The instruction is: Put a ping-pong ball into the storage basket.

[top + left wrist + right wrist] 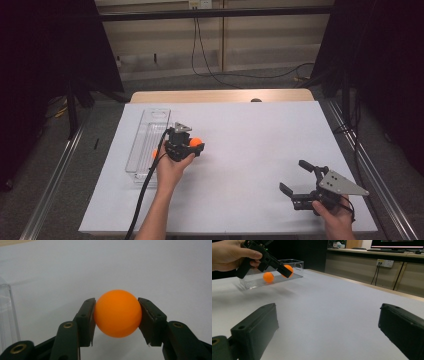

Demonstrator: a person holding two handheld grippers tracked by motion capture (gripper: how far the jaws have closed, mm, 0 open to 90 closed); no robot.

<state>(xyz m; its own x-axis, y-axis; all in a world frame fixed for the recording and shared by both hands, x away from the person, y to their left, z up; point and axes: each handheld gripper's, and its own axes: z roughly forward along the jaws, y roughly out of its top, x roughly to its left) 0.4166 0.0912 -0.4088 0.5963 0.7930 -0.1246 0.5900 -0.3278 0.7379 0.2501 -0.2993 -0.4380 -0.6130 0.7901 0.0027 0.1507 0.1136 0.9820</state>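
Ball pinched, clear tray right beside it

Our left gripper [116, 315] squeezed the orange ball [117, 313] beside the clear tray [142, 145]; the right gripper [296, 177] gaped empty. We reckoned gentle pressure mattered.

Hand-held gripper [116, 315], clamping orange ball [117, 313]

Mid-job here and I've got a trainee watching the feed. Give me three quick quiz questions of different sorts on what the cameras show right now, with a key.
1. True or false: the left gripper is clamped on an orange ball.
2. Multiple choice: the right gripper is A) open with nothing between its jaws, B) shut on a ball, C) inside the clear tray.
3. Short answer: in the right gripper view, what lies in the clear tray?

Key
1. True; both jaws press the ball's sides.
2. A
3. A second orange ball, loose on the tray's floor.
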